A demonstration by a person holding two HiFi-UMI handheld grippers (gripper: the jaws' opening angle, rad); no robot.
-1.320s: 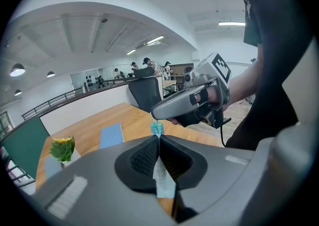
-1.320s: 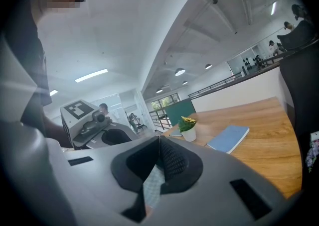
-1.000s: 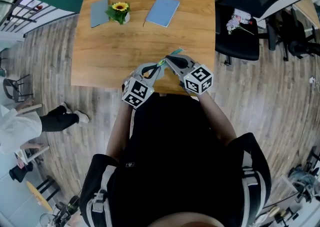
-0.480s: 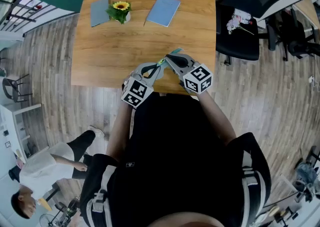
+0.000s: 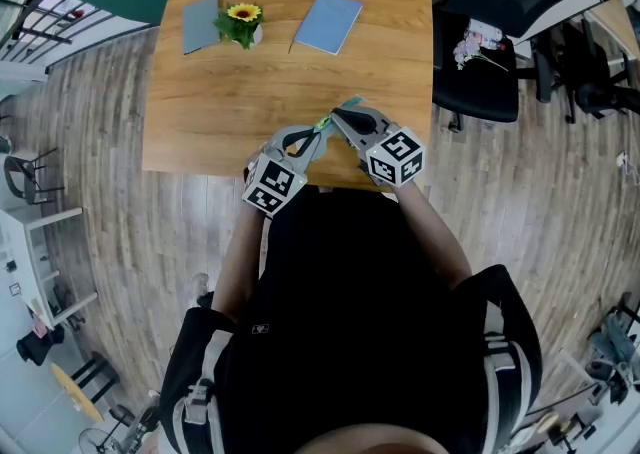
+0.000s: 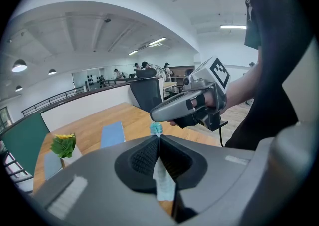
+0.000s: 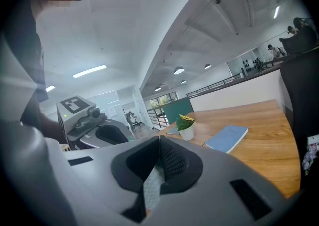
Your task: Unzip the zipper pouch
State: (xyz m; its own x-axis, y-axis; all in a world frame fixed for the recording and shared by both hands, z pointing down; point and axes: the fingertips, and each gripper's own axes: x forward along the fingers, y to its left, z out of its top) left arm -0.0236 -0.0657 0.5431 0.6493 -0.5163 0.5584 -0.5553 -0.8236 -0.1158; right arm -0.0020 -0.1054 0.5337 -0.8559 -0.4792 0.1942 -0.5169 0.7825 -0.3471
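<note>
Two tools meet over the near edge of the counter [image 5: 200, 92] in the head view. The left tool [image 5: 320, 129] and right tool [image 5: 337, 117] sit nose to nose, tips almost touching. The zipper pouch [image 5: 350, 103] shows only as a small teal scrap poking out just beyond the tips, lifted off the wood or barely on it, can't tell which. Well apart on the far side are a potted sunflower [image 5: 241, 22], a grey notebook [image 5: 198, 24] to its left and a blue notebook [image 5: 327, 22] to its right.

Left gripper view: the jaws are pressed together on a pale teal strip of pouch fabric [image 6: 162, 182]. The strip runs down between the pads, with a teal bit showing past the tip. The right tool hangs just beyond, nose pointing at that same spot.

Right gripper view: these jaws are also clamped shut, with textured pale fabric [image 7: 151, 190] pinched between the pads. The left tool is close by on the left.

No view shows which tool has the zipper pull.

Judgement on the step: the pouch looks still zipped, and both grips are set very close together. To do it well, one tool should anchor the fabric end firmly. The other should draw the pull straight along the zipper line, away from the anchor. Tension should stay level, with no twisting, since a skewed pull may jam the slider or slip the thin fabric out of the pads.
</note>
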